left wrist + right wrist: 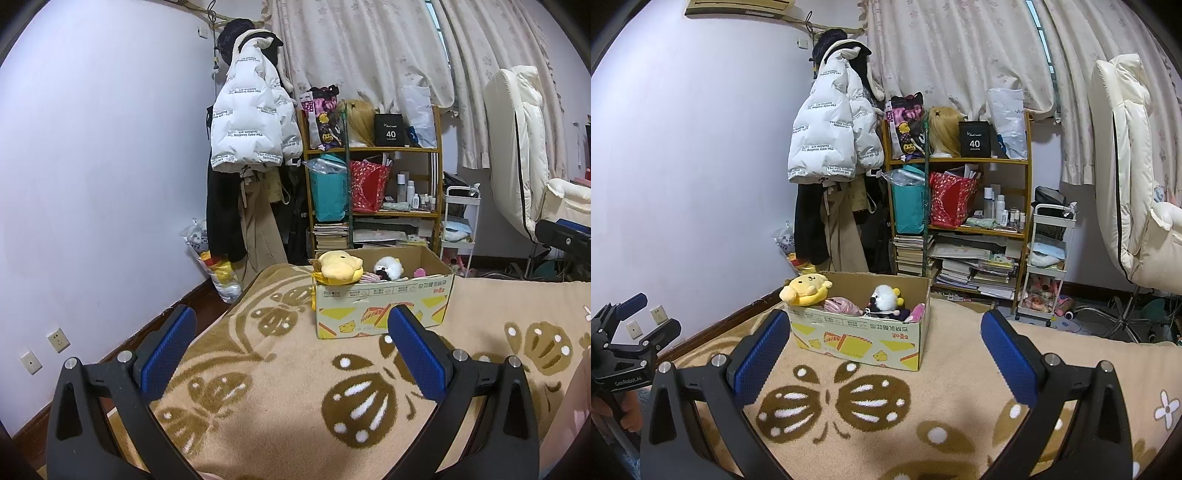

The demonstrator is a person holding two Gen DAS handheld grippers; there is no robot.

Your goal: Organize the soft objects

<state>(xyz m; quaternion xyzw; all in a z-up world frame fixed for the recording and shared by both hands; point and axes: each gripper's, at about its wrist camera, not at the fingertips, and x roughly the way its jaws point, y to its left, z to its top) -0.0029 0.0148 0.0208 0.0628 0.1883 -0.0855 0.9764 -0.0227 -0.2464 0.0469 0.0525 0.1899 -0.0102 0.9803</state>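
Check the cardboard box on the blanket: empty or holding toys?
Holding toys. The open-topped printed cardboard box contains a yellow plush dog at its rim, a white fluffy doll and pink plush items.

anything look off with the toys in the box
The yellow plush is not down inside the cardboard box; it sits perched on the left corner rim, overhanging. The other toys lie inside. Both grippers are open and empty.
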